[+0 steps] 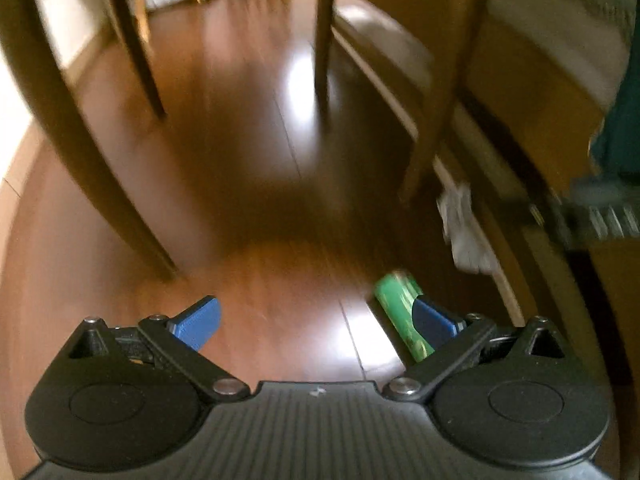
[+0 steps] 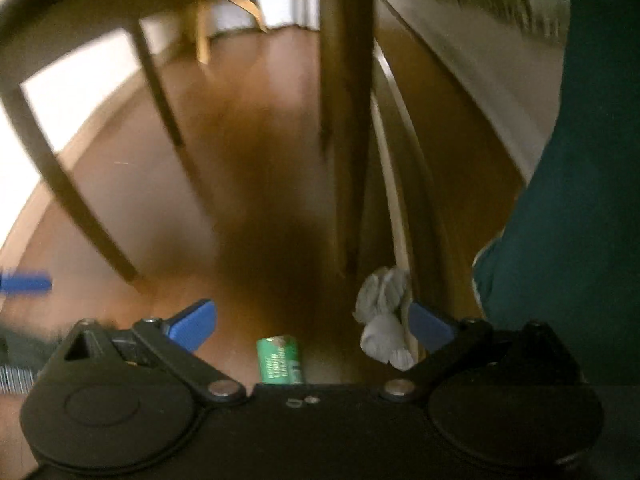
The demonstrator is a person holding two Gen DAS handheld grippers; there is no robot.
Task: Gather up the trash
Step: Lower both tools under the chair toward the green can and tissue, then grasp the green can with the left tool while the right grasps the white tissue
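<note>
Two pieces of trash lie on the glossy brown wooden floor (image 1: pixel 248 184) under a dark wooden chair with slanted legs (image 1: pixel 132 40): a small green cylindrical can with printed label (image 2: pixel 280 362) lying on its side, and a crumpled whitish-grey paper wad (image 2: pixel 382 328) resting against the pale wooden baseboard rail (image 2: pixel 390 184) on the right; both views are blurred, so fine detail on the label cannot be read. Left tongs (image 1: pixel 316 322) hang low over the floor with their blue-padded fingers spread wide apart and nothing between them; the green can sits just beside the right finger, partly hidden behind its blue pad, and the paper wad lies a little farther ahead and to the right. Right tongs (image 2: pixel 312 328) are likewise spread wide, holding nothing; the can lies between the fingers, close to the body of the tool, while the wad sits just inside the right finger; whether the pad touches it cannot be told. Teal-green fabric (image 2: pixel 580 200) fills the right edge of the right wrist view.
</note>
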